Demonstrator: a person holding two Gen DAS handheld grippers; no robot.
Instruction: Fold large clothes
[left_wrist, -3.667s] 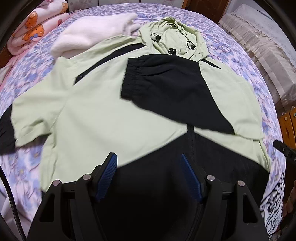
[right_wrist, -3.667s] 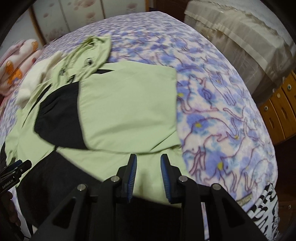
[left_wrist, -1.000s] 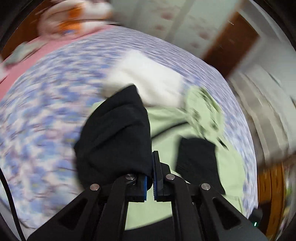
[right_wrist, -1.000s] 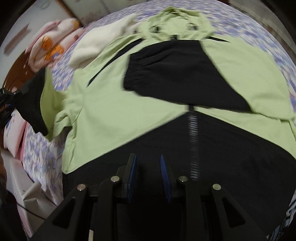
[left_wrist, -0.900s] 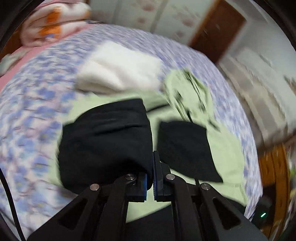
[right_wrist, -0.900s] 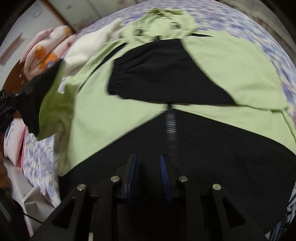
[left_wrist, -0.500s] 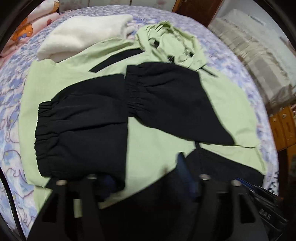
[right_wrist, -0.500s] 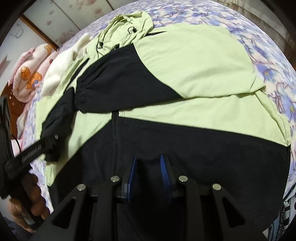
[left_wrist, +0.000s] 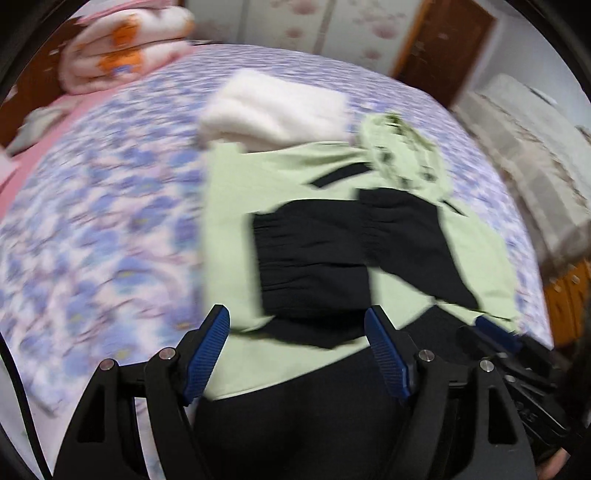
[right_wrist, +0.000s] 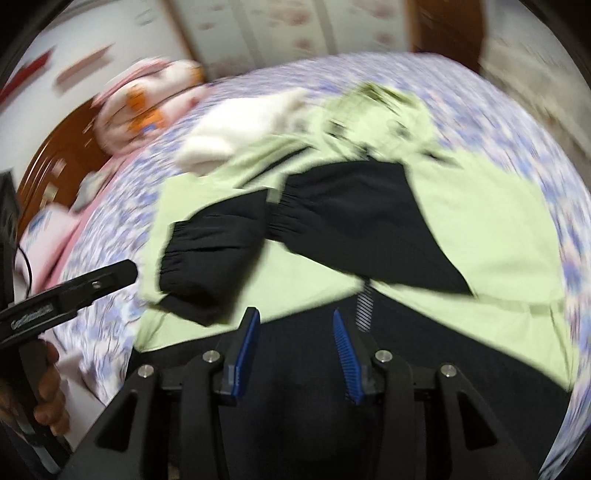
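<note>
Left wrist view. I log my left gripper (left_wrist: 297, 325): black frame, blue ribbed pads, jaws standing wide, having just been opening, nothing between them. Beyond it lies the jacket (left_wrist: 236, 206), a thin smooth fabric in pale green with black panels, spread flat on the bed (left_wrist: 96, 236). Both black sleeves (left_wrist: 314, 262), gathered into elastic ruching at the cuffs, are folded in across the green chest and meet near the middle. The crumpled green hood (left_wrist: 402, 147) with dark drawcord toggles sits at the far end. The black hem panel fills the near edge under my jaws. Touching the jacket's far shoulder: a folded white fleece (left_wrist: 273, 107), thick and soft-edged. Far left: a rolled pink blanket (left_wrist: 122, 48) with orange print. The bed cover is a blurred purple-and-white floral print. My right gripper (left_wrist: 498, 334) shows at lower right, blue pad tip over the hem.

Right wrist view. My right gripper (right_wrist: 295, 325) hangs over the black hem, jaws parted, having just been opening, gripping nothing. A toothed zip (right_wrist: 365, 304) runs up from the hem to the green chest. The left gripper (right_wrist: 125, 271) enters from the left as a black finger, held in a hand (right_wrist: 48, 398), clear of the near cuff; from here I cannot tell its opening.
</note>
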